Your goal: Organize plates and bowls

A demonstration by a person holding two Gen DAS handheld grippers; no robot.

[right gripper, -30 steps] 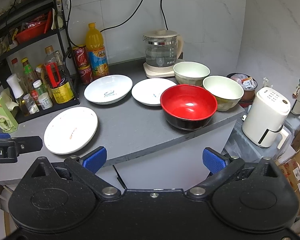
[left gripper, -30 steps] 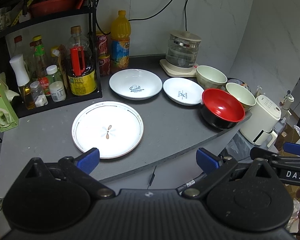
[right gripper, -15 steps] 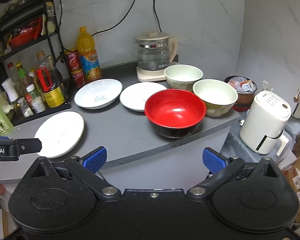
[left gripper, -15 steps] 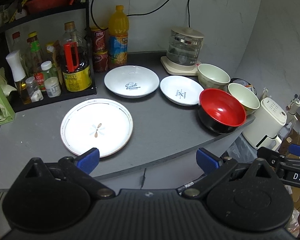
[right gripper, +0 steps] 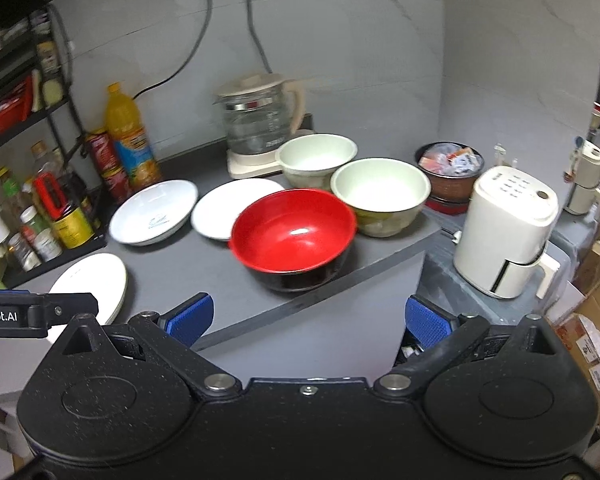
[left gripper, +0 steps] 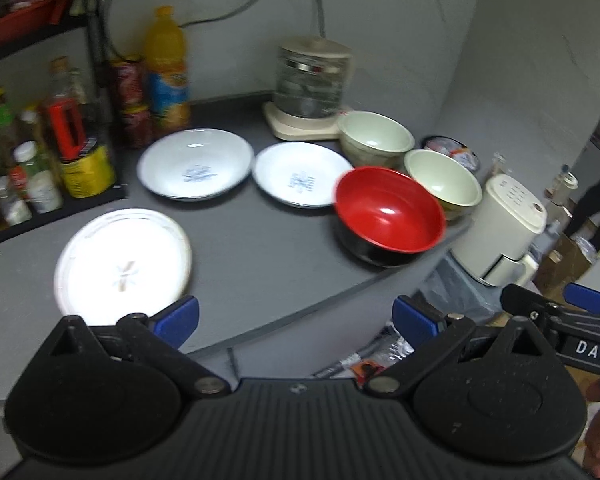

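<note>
On the grey counter point(left gripper: 260, 252) lie a flat white plate point(left gripper: 122, 260) at the front left, a deep white plate with blue print point(left gripper: 196, 164) and a smaller white plate point(left gripper: 300, 180) behind it. A red bowl with a black outside point(right gripper: 294, 236) sits near the counter's right edge, with two cream bowls point(right gripper: 380, 196) point(right gripper: 318, 158) behind it. My left gripper point(left gripper: 296, 316) hangs open in front of the counter edge, holding nothing. My right gripper point(right gripper: 308, 316) is open too, just before the red bowl point(left gripper: 388, 216).
A black rack of sauce bottles point(left gripper: 40, 152) stands at the left, with an orange juice bottle point(left gripper: 168, 68) and cans beside it. A glass kettle point(right gripper: 260, 120) sits at the back. A cream appliance point(right gripper: 508, 232) and a snack tub point(right gripper: 450, 168) stand right of the counter.
Both views have swung right and come closer to the dishes; the red bowl now looms larger before my right gripper. Nothing on the counter has moved and both grippers stay open.
</note>
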